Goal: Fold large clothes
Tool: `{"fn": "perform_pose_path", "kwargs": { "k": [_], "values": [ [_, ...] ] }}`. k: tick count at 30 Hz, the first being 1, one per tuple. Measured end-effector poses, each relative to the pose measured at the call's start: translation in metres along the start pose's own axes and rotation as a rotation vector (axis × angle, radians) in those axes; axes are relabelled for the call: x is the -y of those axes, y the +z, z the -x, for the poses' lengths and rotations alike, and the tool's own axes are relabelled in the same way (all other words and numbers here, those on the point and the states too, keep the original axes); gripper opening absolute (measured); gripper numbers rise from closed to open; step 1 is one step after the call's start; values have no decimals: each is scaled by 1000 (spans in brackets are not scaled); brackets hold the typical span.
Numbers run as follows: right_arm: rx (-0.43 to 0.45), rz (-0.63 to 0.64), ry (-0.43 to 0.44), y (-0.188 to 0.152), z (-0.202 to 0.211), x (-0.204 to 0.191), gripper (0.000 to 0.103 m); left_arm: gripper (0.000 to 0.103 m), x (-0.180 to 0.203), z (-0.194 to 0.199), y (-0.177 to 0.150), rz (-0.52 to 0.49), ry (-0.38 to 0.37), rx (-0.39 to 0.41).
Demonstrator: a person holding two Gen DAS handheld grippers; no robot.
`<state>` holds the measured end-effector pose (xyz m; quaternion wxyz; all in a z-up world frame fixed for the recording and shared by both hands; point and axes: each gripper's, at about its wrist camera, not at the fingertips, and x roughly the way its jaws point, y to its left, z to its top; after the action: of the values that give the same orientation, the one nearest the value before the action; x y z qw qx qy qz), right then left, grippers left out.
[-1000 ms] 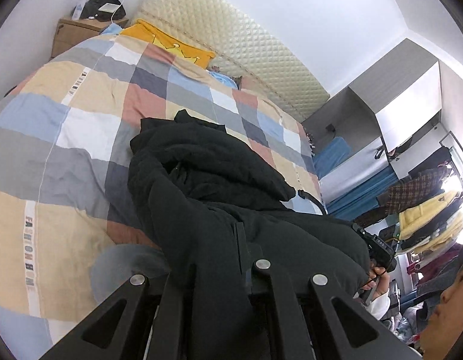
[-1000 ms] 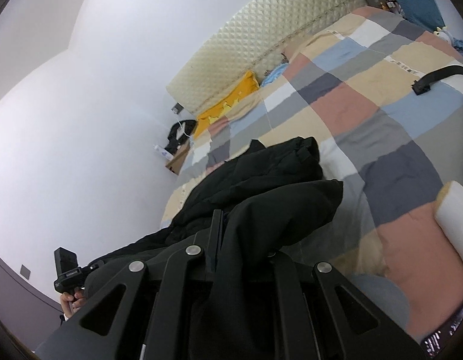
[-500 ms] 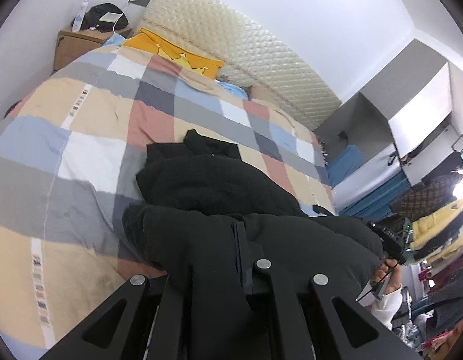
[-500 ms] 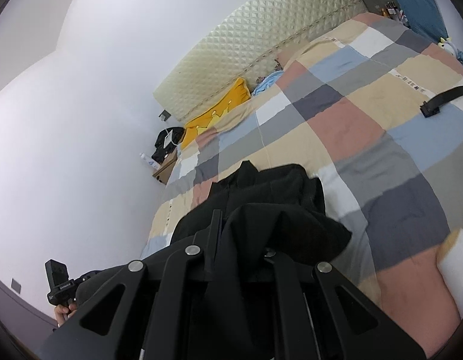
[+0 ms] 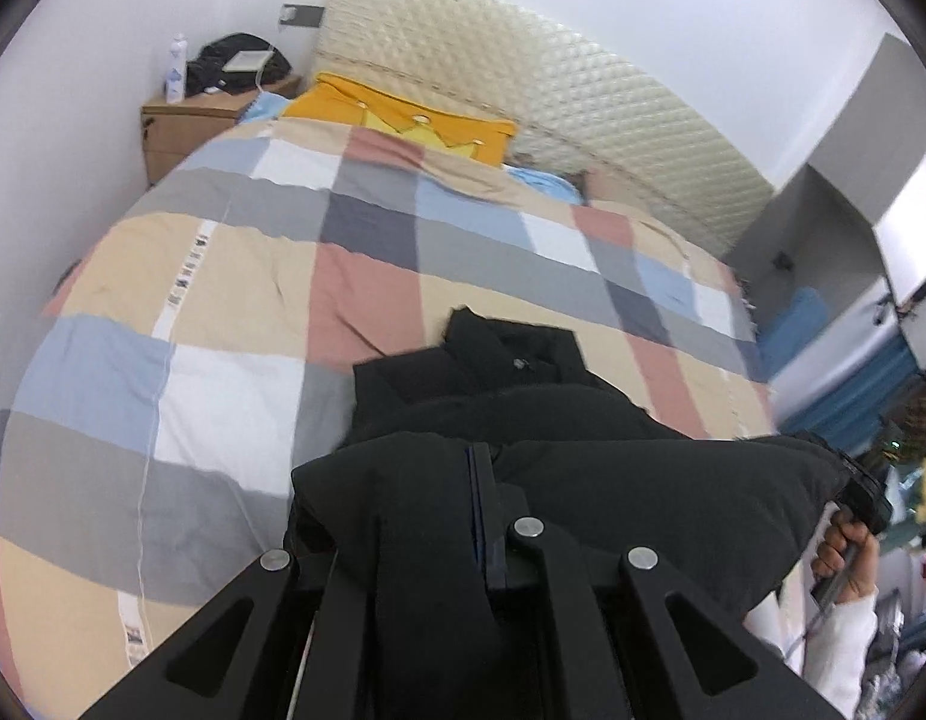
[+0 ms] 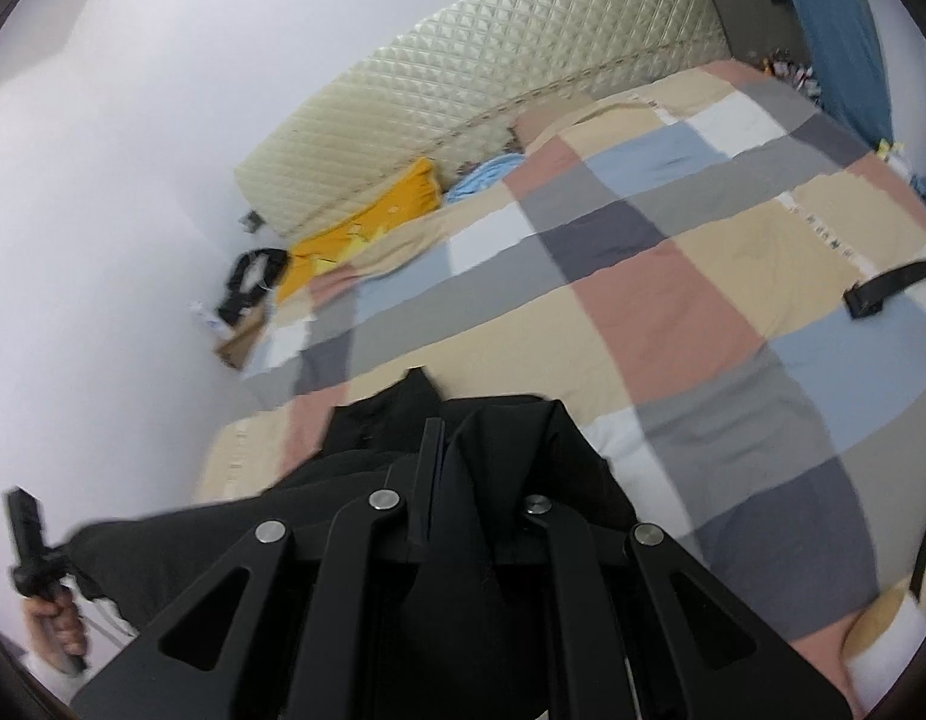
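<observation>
A large black padded jacket (image 5: 523,420) lies on the checked bed cover (image 5: 223,300), its collar pointing toward the headboard. My left gripper (image 5: 463,504) is shut on one end of the jacket's near edge and holds it up. My right gripper (image 6: 457,480) is shut on the other end of that edge (image 6: 511,456). The lifted edge is doubled over the rest of the jacket. The fabric hides the fingertips of both grippers. The right hand and its gripper show at the right of the left wrist view (image 5: 853,516).
A yellow pillow (image 5: 403,114) and a quilted headboard (image 5: 553,78) are at the far end of the bed. A wooden nightstand (image 5: 187,126) with a bottle stands at the far left. A black strap (image 6: 889,288) lies on the cover at right. Hanging clothes are at far right.
Both grippers have carried the jacket's near edge forward toward the headboard, folding it over the rest. Less of the jacket now shows beyond the grippers.
</observation>
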<state>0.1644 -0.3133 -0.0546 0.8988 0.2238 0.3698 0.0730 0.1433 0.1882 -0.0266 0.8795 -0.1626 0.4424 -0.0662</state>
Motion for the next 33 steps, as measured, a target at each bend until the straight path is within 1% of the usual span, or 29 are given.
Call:
{"fn": "perform_pose_path", "kwargs": {
  "k": [1, 5, 7, 11, 13, 16, 18, 20, 25, 29, 31, 33],
  "values": [
    [-1, 11, -18, 2, -8, -1, 10, 7, 3, -8, 5, 2, 29, 6],
    [-8, 43, -62, 11, -35, 0, 10, 7, 6, -34, 21, 23, 88, 27],
    [-20, 66, -91, 15, -51, -1, 10, 8, 8, -53, 28, 13, 128, 24],
    [-16, 139, -186, 10, -82, -7, 10, 8, 11, -92, 37, -9, 202, 19],
    [1, 179, -238, 3, -95, -10, 10, 8, 9, -109, 40, -3, 219, 17],
    [37, 184, -254, -2, -109, -6, 10, 8, 9, -133, 39, -33, 236, 5],
    [51, 152, -223, -7, -115, 3, 11, 8, 6, -151, 36, -49, 238, -42],
    [60, 131, -188, -14, -121, 12, 12, 8, -1, -164, 32, -30, 216, -62],
    [53, 151, -174, -20, -137, 13, 15, 8, -9, -186, 27, 7, 174, -71],
    [49, 154, -172, -23, -141, 14, 17, 8, -10, -183, 26, -1, 156, -62],
    [42, 155, -173, -25, -144, 15, 17, 9, -10, -175, 25, -15, 151, -69],
    [31, 158, -177, -27, -146, 15, 17, 11, -12, -159, 24, -21, 130, -72]
  ]
}}
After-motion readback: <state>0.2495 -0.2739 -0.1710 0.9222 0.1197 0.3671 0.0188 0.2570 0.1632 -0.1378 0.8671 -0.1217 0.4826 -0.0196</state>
